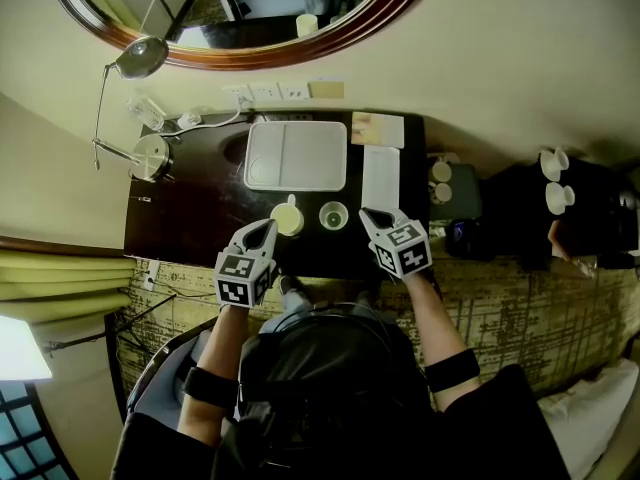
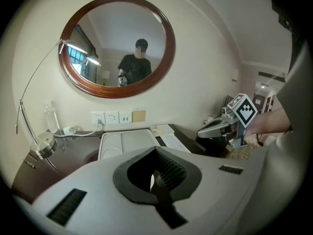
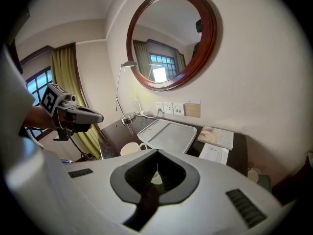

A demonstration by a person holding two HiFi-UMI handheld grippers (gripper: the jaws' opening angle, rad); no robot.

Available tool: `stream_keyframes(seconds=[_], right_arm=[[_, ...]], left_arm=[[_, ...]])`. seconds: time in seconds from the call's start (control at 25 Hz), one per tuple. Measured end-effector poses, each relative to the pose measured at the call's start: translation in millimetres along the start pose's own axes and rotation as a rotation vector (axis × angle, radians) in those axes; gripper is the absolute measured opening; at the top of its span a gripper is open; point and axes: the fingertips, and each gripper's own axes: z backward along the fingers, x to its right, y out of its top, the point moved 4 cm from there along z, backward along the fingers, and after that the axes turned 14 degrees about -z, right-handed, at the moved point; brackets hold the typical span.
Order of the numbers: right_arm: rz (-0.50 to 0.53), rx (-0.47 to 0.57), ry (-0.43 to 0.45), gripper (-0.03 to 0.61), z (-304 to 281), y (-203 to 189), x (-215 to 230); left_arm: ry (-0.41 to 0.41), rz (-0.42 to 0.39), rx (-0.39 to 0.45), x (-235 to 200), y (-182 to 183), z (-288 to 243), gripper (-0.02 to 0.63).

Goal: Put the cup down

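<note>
**White cup down on the counter, both jaws clenched empty**

Dark wood spans my counter (image 1: 190,218). The cup (image 1: 288,218) stands upright on it, close to the front edge, with its handle turned toward the tray (image 1: 296,155). Only a narrow strip of bare top lies between the cup and the tray's near rim. A second cup (image 1: 333,215) stands just to its right, with a small gap between the two.

My left gripper (image 1: 268,226) has its jaws clenched on nothing. Its tips sit just left of the cup, and the right gripper view shows a gap between them. My right gripper (image 1: 368,214) also has its jaws pressed together and empty. Its tips are over the counter just right of the second cup, by the near end of a sheet (image 1: 380,176).

The widest bare top I can see is on the left. It runs between the tray's left rim and the lamp (image 1: 150,156) base, and down to the front edge. On the right, the sheet and a booklet (image 1: 378,128) fill the strip between the tray and the counter's right edge, so little free surface is left there. The tray's far rim sits close to the wall, under the sockets (image 1: 265,92), and a cable crosses the back left corner. Past the right edge, two small cups (image 1: 440,178) sit on a lower dark surface.
</note>
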Motion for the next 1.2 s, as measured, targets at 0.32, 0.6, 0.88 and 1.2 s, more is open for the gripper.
stream_keyframes(seconds=[0.32, 0.6, 0.88, 1.2], right_arm=[[0.019, 0.003, 0.001, 0.002, -3, -12, 6], [0.050, -0.004, 0.007, 0.100, -12, -29, 17], [0.234, -0.104, 0.125, 0.432, -36, -56, 6], [0.382, -0.145, 0.243, 0.511, -80, -76, 16]], left_arm=[[0.008, 0.030, 0.010, 2, 2, -2, 0.000], [0.008, 0.028, -0.007, 9, -1, -4, 0.000], [0.033, 0.036, -0.045, 21, -12, -11, 0.000], [0.107, 0.060, -0.062, 26, -22, -24, 0.000]])
